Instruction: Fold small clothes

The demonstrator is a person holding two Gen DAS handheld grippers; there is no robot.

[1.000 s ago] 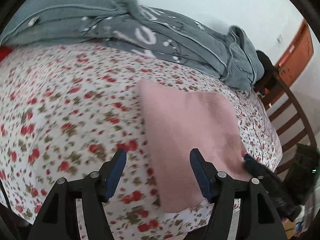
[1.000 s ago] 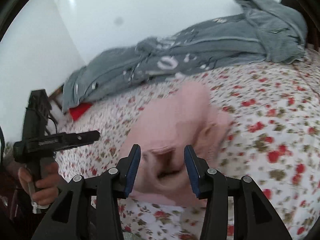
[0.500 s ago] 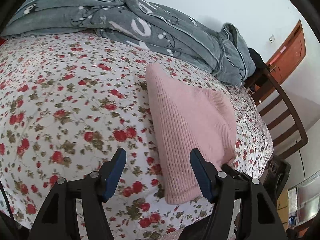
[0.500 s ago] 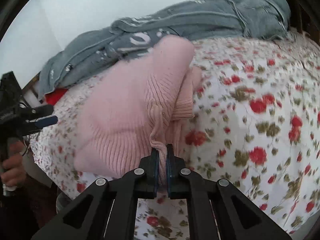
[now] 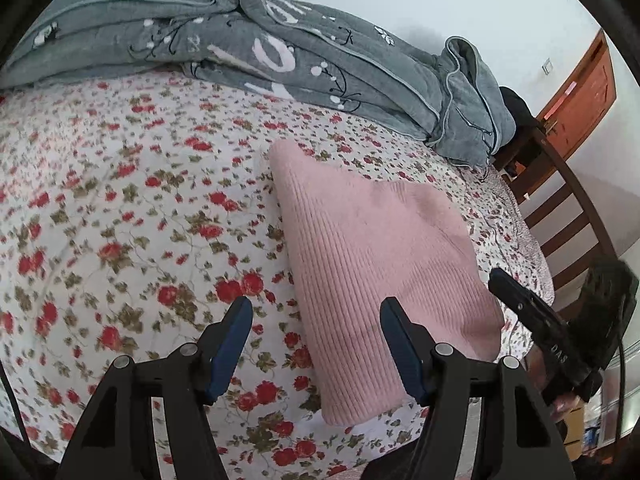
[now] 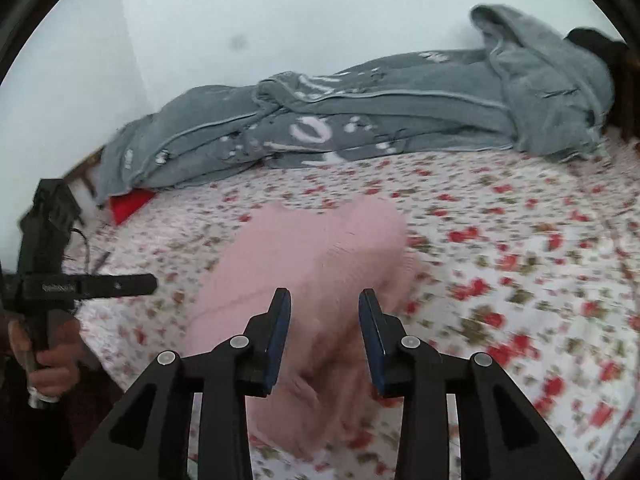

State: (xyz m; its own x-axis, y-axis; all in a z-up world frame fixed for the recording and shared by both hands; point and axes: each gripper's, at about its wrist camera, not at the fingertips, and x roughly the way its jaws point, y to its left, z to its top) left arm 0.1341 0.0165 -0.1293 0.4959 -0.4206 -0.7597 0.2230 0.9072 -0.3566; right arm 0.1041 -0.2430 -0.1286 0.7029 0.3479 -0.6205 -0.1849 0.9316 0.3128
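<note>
We hold a two-finger gripper in each hand above a bed covered by a white sheet printed with red flowers (image 5: 120, 208). The task item, a pink ribbed knit garment (image 5: 376, 264), lies folded into a compact block on the sheet near the bed's front edge, in the right half of the left wrist view and centred in the right wrist view. The left gripper (image 5: 316, 340) is released: its blue pads stand well apart with nothing between them, the right-hand pad in line with the garment's near edge and the other above bare sheet. The right gripper (image 6: 324, 332) is opening; its pads are separated, and the garment lies below and beyond them, not pinched by either pad. We cannot tell whether the pads graze the knit, as that view is blurred. In the right wrist view the left hand (image 6: 48, 364) grips its black handle at the left border. A grey blanket with white markings (image 5: 280, 52) is bunched along the far side of the bed against a pale wall. A dark wooden chair (image 5: 560, 200) stands beside the bed.
</note>
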